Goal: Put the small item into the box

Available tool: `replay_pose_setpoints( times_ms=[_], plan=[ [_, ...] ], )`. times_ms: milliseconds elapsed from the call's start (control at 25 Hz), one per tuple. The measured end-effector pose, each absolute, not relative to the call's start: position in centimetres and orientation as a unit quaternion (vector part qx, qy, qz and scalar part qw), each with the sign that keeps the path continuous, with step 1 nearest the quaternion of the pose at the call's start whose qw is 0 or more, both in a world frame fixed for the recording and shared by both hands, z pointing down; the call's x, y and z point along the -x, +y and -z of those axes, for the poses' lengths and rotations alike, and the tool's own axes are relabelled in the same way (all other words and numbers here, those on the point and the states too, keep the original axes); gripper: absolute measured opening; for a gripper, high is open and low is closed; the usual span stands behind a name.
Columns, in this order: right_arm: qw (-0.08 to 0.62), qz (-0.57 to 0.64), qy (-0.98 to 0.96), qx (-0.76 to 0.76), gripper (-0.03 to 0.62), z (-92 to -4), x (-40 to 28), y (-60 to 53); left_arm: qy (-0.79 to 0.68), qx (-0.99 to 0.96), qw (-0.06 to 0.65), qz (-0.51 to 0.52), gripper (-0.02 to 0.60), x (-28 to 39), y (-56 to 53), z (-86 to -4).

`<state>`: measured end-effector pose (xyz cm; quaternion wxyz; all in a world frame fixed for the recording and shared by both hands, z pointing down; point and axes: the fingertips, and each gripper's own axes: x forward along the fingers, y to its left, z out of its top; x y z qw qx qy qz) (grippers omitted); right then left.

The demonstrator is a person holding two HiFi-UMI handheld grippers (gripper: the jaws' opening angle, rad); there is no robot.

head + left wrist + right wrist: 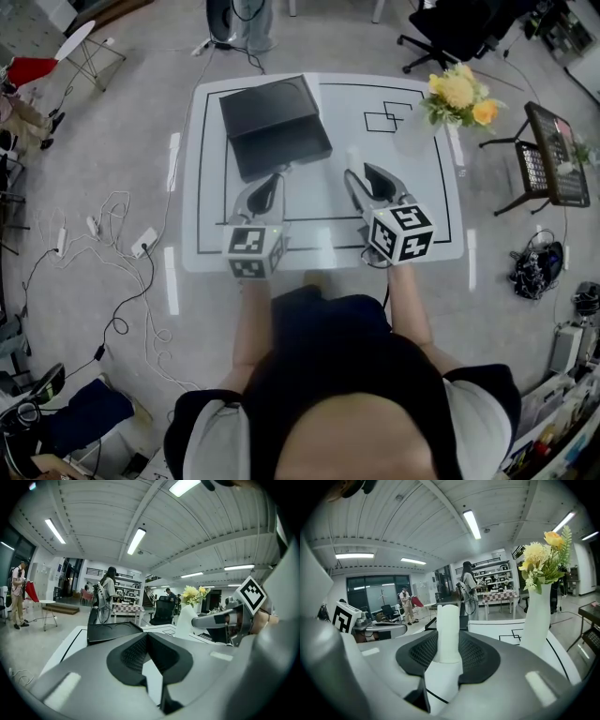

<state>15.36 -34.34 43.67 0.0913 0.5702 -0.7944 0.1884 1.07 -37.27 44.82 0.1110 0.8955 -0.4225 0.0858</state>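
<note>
A small white cylinder (449, 630) stands upright between the pads of my right gripper (449, 645), which is shut on it. From the head view, the cylinder (353, 157) pokes out past the right gripper (359, 171) over the middle of the white table (422, 202). The black box (272, 122) lies open at the table's far left, its lid hinged back. My left gripper (277, 176) hovers just in front of the box's near edge. Its tips meet with nothing between them, and the box (112, 632) lies ahead of the left gripper (147, 637).
A white vase of yellow flowers (457, 94) stands at the table's far right corner, and the vase (536, 616) is close on the right gripper's right. Black lines mark the tabletop. On the floor are cables (103, 225), an office chair (450, 37) and a black stand (553, 155).
</note>
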Motion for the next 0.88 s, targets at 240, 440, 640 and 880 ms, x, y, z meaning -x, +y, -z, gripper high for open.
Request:
replay_pose_setpoints(
  times_ms=[240,440,640,880],
  plan=[
    [0.091,-0.183,-0.791,-0.576,0.137,-43.6,-15.9,-34.9,-0.415,-0.899,0.112,-0.082,0.009,-1.7,-37.6,-45.0],
    [0.095,-0.176,-0.796,-0.571,0.137,-43.4,-15.6,-35.5,-0.415,-0.899,0.112,-0.081,0.009,-1.8,-37.7,-45.1],
    [0.098,-0.172,-0.802,-0.563,0.137,-43.2,-15.1,-36.3,-0.422,-0.896,0.113,-0.078,0.009,-1.4,-37.8,-45.0],
    [0.102,-0.173,-0.814,-0.545,0.137,-43.0,-14.2,-37.4,-0.440,-0.886,0.122,-0.080,0.009,-0.8,-37.9,-45.3]
  ],
)
